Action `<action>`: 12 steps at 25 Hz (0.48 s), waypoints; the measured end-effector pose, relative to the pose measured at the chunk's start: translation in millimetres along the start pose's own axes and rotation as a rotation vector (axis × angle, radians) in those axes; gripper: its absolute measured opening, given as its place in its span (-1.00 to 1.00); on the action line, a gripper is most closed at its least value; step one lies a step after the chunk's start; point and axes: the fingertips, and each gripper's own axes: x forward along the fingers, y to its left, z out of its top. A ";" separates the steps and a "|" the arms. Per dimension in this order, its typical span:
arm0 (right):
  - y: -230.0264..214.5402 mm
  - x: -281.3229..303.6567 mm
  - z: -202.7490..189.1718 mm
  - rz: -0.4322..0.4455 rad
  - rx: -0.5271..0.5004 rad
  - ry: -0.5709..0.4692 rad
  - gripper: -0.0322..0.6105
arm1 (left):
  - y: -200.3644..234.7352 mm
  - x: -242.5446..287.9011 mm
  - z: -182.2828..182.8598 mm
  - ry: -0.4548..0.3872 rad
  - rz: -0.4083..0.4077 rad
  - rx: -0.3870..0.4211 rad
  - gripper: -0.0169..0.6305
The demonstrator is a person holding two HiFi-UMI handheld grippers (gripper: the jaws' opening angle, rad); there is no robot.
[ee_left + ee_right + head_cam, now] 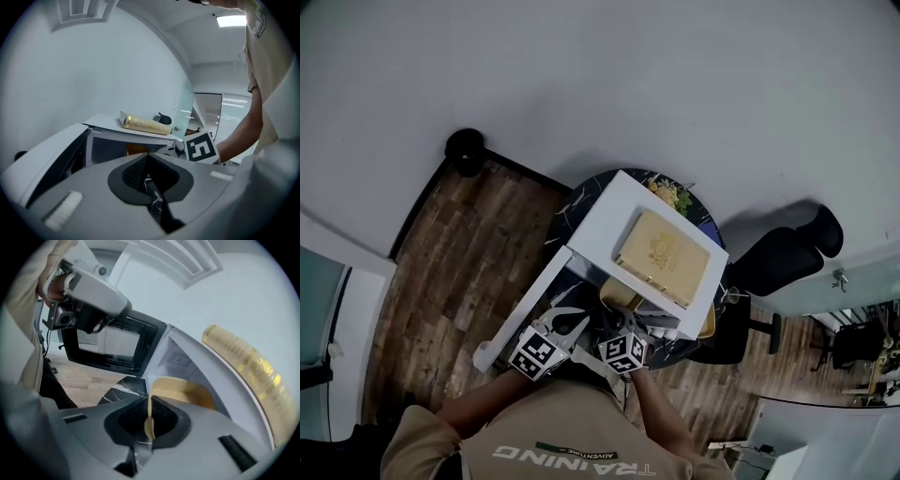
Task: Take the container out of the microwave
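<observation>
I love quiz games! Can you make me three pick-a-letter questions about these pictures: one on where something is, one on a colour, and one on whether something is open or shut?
1. Where is the gold box compared with the microwave?
A) on top of it
B) inside it
C) under it

2. What colour is the container that the right tongs pinch?
A) blue
B) yellow
C) red

3. How is the microwave door?
A) shut
B) swung open
C) missing

Answers:
1 A: the box lies flat on the microwave's white top.
2 B: the rim held between the tongs is pale yellow.
3 B: the door stands out to the side, so the inside shows.
</observation>
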 end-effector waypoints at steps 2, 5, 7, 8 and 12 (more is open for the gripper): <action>4.2 -6.4 -1.3 0.006 0.048 -0.006 -0.87 | -5.4 1.4 -1.2 0.011 -0.016 0.005 -0.92; 9.3 -13.5 -3.4 0.007 0.084 -0.020 -0.87 | -13.6 -1.5 2.1 0.015 -0.019 0.038 -0.92; 13.6 -19.4 -6.0 0.011 0.078 -0.033 -0.87 | -19.2 -3.7 2.9 0.015 -0.002 0.054 -0.92; 16.0 -22.8 -6.9 0.015 0.074 -0.044 -0.87 | -22.1 -4.3 2.0 0.017 0.010 0.063 -0.92; 29.0 -39.0 -10.7 0.044 0.070 -0.106 -0.87 | -42.2 -7.4 -0.3 0.034 0.055 0.074 -0.92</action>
